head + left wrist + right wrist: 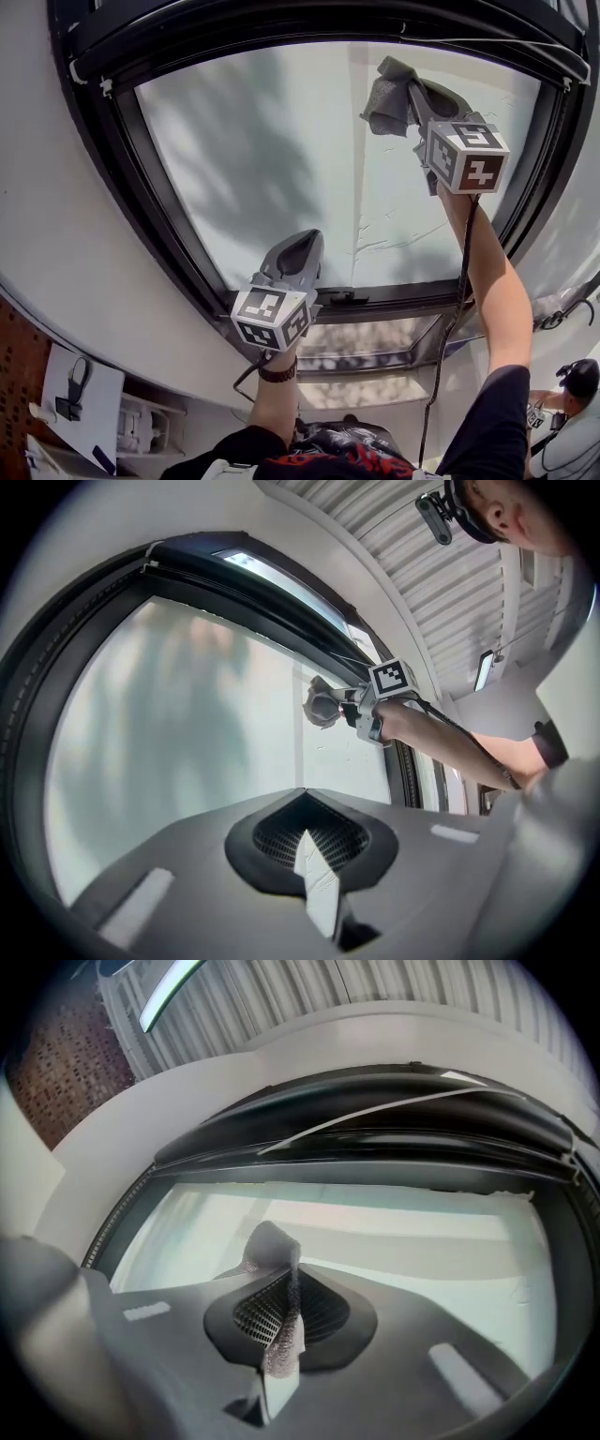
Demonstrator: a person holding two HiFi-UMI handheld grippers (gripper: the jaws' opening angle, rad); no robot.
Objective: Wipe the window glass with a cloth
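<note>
Window glass (281,159) ahead; right gripper (413,92) raised, arm outstretched, clamping cloth (384,101); left gripper (303,246) low, closed, empty

No legible writing

No word, number or brand name can be read anywhere. The only printed marks are black-and-white square patterns, on the left gripper (307,242) cube (272,319) and the right gripper (412,91) cube (466,155), which spell nothing
</note>
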